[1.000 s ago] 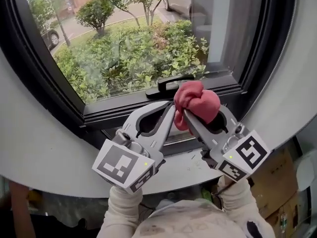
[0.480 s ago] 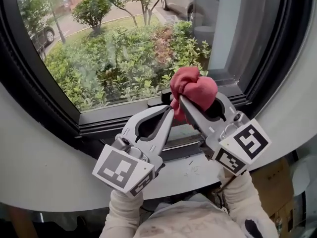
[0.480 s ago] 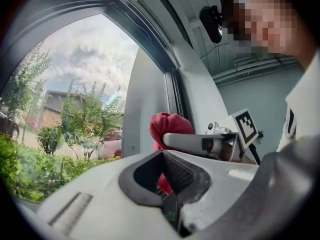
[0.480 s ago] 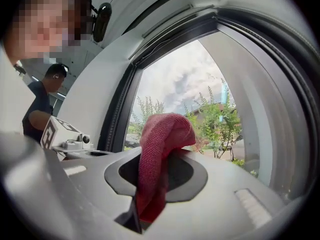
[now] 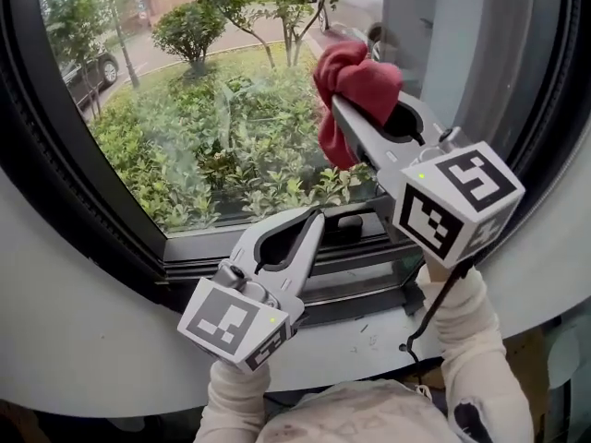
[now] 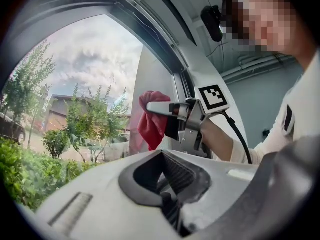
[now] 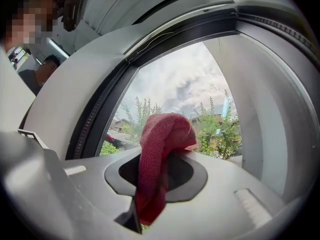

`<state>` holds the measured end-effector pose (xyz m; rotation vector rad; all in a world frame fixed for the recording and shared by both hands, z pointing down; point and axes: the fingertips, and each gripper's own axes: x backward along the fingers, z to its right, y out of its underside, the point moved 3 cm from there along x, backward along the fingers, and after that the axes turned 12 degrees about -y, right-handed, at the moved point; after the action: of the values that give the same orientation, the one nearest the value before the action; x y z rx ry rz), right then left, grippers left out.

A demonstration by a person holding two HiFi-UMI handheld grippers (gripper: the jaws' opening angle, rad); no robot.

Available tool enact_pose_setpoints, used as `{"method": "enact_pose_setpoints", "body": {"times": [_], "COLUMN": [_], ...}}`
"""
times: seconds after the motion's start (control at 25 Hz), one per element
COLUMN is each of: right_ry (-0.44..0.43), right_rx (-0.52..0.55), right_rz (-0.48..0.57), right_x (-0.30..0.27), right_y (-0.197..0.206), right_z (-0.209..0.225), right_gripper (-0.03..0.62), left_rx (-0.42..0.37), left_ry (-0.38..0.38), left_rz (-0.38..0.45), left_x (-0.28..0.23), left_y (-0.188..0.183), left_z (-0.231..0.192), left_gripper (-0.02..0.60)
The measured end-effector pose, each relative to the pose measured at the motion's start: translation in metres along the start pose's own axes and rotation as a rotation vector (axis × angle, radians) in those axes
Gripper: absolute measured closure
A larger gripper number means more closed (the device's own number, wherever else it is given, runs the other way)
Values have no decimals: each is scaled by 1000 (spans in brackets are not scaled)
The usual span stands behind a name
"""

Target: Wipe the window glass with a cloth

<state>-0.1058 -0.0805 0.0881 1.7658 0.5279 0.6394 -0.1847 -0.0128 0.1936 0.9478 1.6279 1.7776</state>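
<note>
A crumpled red cloth (image 5: pixel 358 83) is clamped in my right gripper (image 5: pixel 340 101), which is raised against the upper right of the window glass (image 5: pixel 212 109). The cloth touches or nearly touches the pane. It droops over the jaws in the right gripper view (image 7: pixel 161 156). My left gripper (image 5: pixel 314 220) is shut and empty, low by the bottom of the frame, pointing up at the glass. From the left gripper view, the red cloth (image 6: pixel 151 126) hangs from the right gripper's jaws in front of the window glass (image 6: pixel 75 104).
A black window handle (image 5: pixel 347 221) lies on the lower frame just past the left gripper's tip. The dark window frame (image 5: pixel 88 201) curves round the pane above a white sill (image 5: pixel 369 332). Bushes, trees and a parked car (image 5: pixel 88 70) show outside.
My right gripper has lifted the cloth from near the window handle up to the upper right of the pane. The left gripper has stayed low by the frame.
</note>
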Motion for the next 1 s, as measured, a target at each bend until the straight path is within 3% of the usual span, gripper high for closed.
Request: {"method": "enact_pose_setpoints", "body": {"times": [0.32, 0.64, 1.0], "right_ry": [13, 11, 71], "right_rx": [81, 64, 91], "right_rz": [16, 25, 17], "right_x": [-18, -7, 37], "right_y": [-28, -9, -9], "right_z": [2, -2, 43], "right_gripper": [485, 485, 485], "left_rx": [-8, 3, -3], "left_ry": [7, 12, 23], "left_rz": [17, 21, 28], "left_x": [-13, -17, -42], "left_y": [-11, -4, -5], "left_z": [-14, -11, 24], "left_gripper": [580, 580, 580]}}
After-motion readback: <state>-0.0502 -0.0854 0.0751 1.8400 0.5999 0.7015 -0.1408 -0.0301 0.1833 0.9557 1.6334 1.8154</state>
